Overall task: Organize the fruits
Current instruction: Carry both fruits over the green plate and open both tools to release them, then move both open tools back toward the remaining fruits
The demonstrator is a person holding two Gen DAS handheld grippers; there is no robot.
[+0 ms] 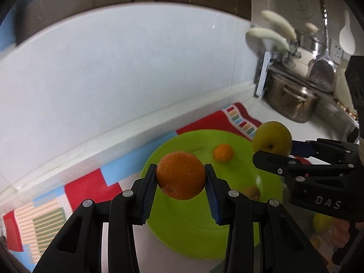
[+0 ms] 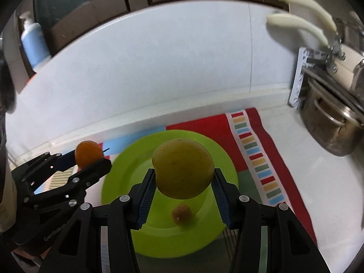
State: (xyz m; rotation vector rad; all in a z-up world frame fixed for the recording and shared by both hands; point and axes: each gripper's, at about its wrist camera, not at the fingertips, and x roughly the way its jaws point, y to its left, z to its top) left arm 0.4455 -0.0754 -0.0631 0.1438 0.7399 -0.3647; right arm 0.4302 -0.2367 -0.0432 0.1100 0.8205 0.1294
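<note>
My left gripper [image 1: 180,179] is shut on an orange [image 1: 180,174] and holds it above the near-left part of a lime green plate [image 1: 188,223]. My right gripper [image 2: 184,182] is shut on a yellow-green apple [image 2: 183,173] above the same plate [image 2: 127,170]. A small orange fruit [image 1: 223,152] lies on the plate; it also shows in the right wrist view [image 2: 181,213]. A brownish fruit [image 1: 252,192] lies on the plate too. The right gripper with the apple [image 1: 272,140] shows in the left view, and the left gripper with the orange [image 2: 88,154] in the right view.
The plate sits on a red, blue and striped cloth [image 2: 257,154] on a white counter against a white wall. A steel pot [image 2: 329,122] and a rack with white-handled utensils [image 2: 302,27] stand at the right. A blue soap bottle [image 2: 34,43] is at far left. More fruit [image 1: 322,223] lies at right.
</note>
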